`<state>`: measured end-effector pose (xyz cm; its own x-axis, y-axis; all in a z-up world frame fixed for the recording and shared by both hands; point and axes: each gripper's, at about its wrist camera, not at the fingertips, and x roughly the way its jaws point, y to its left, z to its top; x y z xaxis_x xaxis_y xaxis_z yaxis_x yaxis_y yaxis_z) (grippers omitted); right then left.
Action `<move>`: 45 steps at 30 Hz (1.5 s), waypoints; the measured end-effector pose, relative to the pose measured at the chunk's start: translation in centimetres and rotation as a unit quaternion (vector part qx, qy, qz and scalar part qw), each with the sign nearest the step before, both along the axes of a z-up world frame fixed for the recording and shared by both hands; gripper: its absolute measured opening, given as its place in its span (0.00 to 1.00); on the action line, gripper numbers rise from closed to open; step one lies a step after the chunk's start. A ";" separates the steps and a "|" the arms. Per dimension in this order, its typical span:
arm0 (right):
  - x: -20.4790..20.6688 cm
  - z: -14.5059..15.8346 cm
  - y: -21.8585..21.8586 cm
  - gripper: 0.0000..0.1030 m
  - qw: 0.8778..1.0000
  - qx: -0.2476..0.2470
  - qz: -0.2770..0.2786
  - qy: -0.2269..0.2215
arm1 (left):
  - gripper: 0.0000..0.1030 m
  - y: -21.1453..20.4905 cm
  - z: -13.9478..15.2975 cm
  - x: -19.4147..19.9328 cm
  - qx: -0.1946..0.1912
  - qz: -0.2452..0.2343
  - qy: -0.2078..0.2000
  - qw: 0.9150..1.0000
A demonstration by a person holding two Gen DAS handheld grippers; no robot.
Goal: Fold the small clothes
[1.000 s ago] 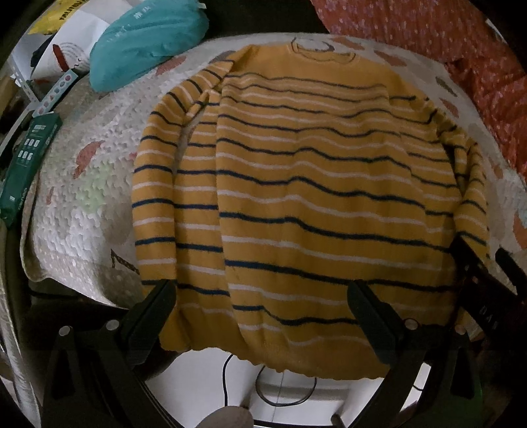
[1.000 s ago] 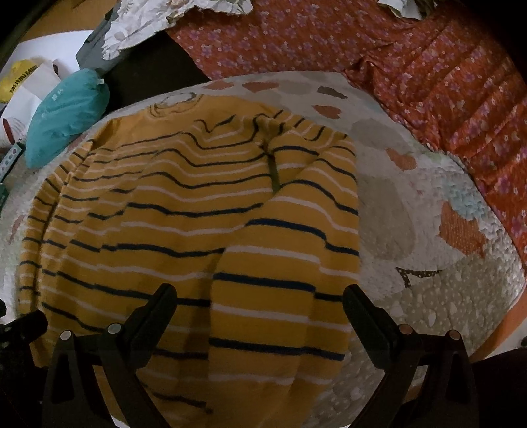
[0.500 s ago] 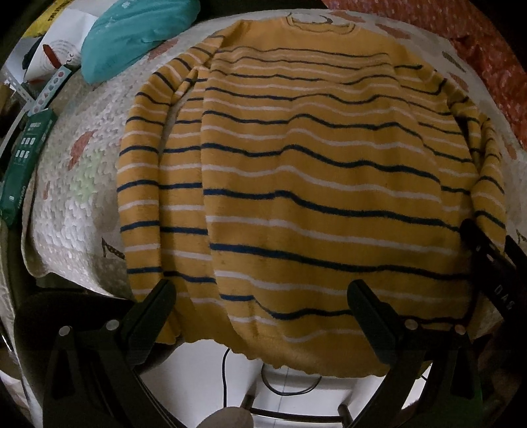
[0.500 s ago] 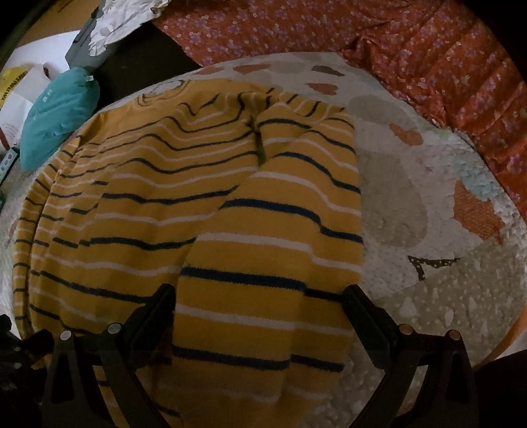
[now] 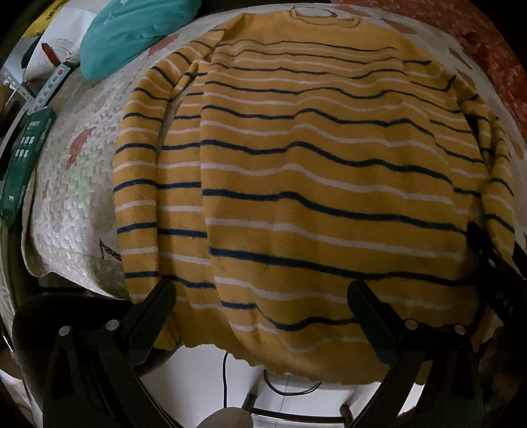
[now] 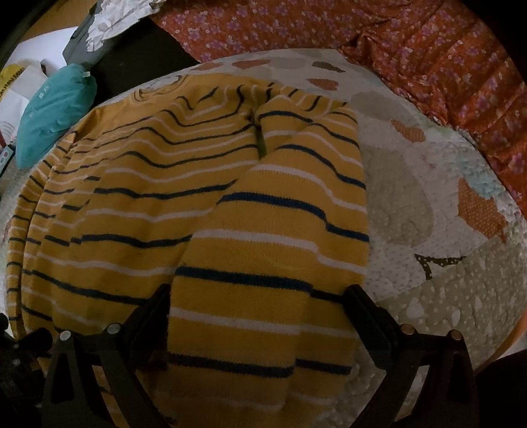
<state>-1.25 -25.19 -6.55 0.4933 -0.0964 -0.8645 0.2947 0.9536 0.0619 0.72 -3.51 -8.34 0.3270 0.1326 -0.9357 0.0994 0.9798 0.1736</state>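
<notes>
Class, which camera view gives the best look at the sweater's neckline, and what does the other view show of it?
The left wrist view: the neckline of the striped sweater shows as a whole ring at the top, facing the camera. In the right wrist view the neckline appears only as a squeezed sliver at the sweater's far left edge, above the folded sleeve.

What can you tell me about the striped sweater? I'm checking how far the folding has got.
The sweater is a mustard-yellow knit with thin navy and white stripes and a round ribbed collar at the far end. It lies flat, unfolded, on a quilted patterned cover, its hem hanging over the near edge. Both sleeves run down along the body. The open left gripper sits at the hem; the open right gripper straddles the right sleeve. Neither clamps it.
</notes>
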 end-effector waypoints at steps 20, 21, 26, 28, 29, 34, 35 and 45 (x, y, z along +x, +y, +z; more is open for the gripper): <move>0.1 -0.4 0.5 1.00 1.000 -0.016 -0.009 -0.003 | 1.00 1.0 -3.1 1.2 0.002 0.014 0.052 0.999; 0.1 -0.4 0.6 1.00 1.000 -0.016 -0.010 -0.003 | 1.00 0.9 -3.2 1.2 0.003 0.014 0.054 0.998; 0.0 -0.5 0.4 1.00 1.000 -0.011 -0.014 -0.004 | 1.00 0.5 -3.5 0.9 0.008 0.010 0.059 0.998; 0.0 -0.5 0.4 1.00 1.000 -0.011 -0.014 -0.003 | 1.00 0.6 -3.6 0.8 0.003 0.010 0.056 0.998; 0.0 -0.5 0.4 1.00 1.000 -0.012 -0.013 -0.004 | 1.00 0.7 -3.6 0.8 0.001 0.010 0.056 0.998; -0.1 -0.6 0.4 1.00 1.000 -0.013 -0.011 -0.006 | 1.00 1.2 -4.0 0.7 -0.014 0.012 0.056 0.998; -0.1 -0.6 0.4 1.00 1.000 -0.012 -0.011 -0.006 | 1.00 1.4 -4.1 0.7 -0.017 0.013 0.056 0.998; -0.3 -0.6 0.7 1.00 1.000 -0.016 -0.007 -0.011 | 1.00 3.1 -4.8 0.5 -0.026 0.008 0.050 0.998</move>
<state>-1.52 -24.54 -7.14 0.5104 -0.1307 -0.8500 0.3078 0.9507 0.0387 1.26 -0.41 -13.15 0.2295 0.0876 -0.9694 0.0985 0.9887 0.1126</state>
